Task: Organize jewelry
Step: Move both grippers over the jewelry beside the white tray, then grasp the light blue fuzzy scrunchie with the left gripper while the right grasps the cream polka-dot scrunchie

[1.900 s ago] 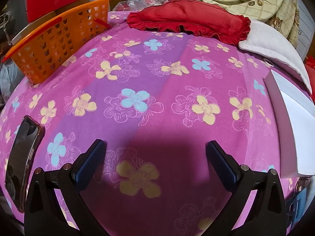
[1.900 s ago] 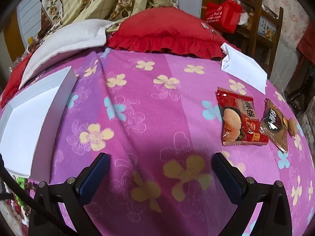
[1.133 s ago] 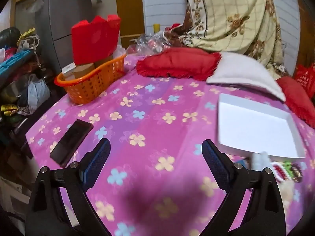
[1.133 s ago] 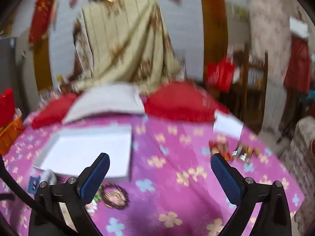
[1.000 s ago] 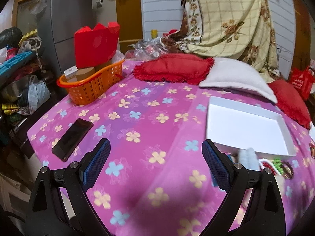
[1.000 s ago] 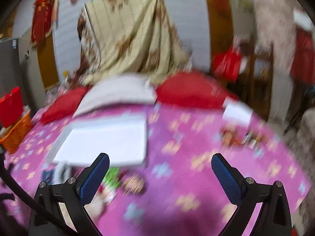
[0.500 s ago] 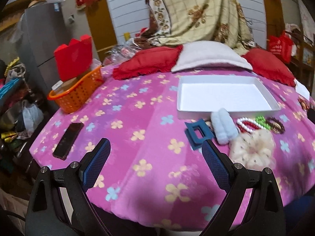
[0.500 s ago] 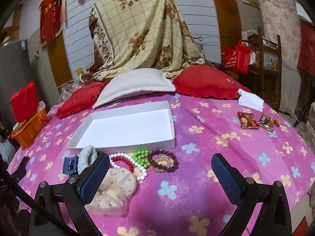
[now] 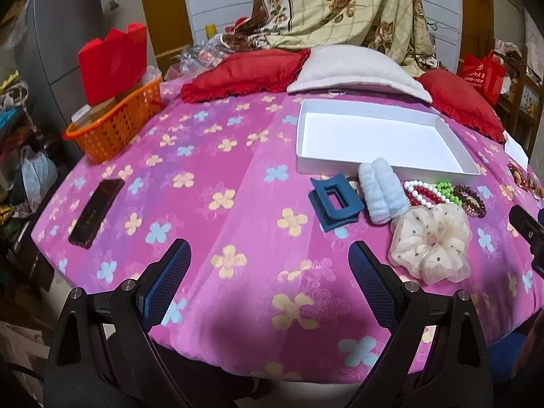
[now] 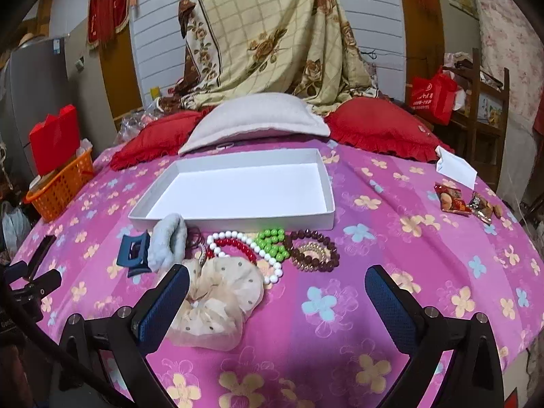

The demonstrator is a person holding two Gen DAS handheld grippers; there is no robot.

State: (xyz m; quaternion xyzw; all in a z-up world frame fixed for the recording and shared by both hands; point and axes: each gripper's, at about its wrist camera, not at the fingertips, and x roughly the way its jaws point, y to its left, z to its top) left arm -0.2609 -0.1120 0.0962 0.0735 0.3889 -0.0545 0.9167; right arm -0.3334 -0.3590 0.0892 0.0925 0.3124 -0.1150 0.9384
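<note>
— While both grippers hang above the near edge of the table, what do they hold?

— Nothing. The left gripper (image 9: 270,277) has its jaws wide apart, and the right gripper (image 10: 277,294) also, with only the pink cloth (image 10: 391,224) between the fingers.

— Where is the jewelry?

— In a row just before the white tray (image 10: 234,217), which has nothing inside. From left: a blue clip (image 10: 134,255), a light blue scrunchie (image 10: 168,239), a white and red bracelet (image 10: 238,248), green beads (image 10: 272,241), brown bracelets (image 10: 314,251). A cream scrunchie (image 10: 217,306) lies nearer, touching the white beads.

— And on the left side?

— A phone (image 9: 97,212) and an orange basket (image 9: 115,125), well apart from the jewelry.
</note>
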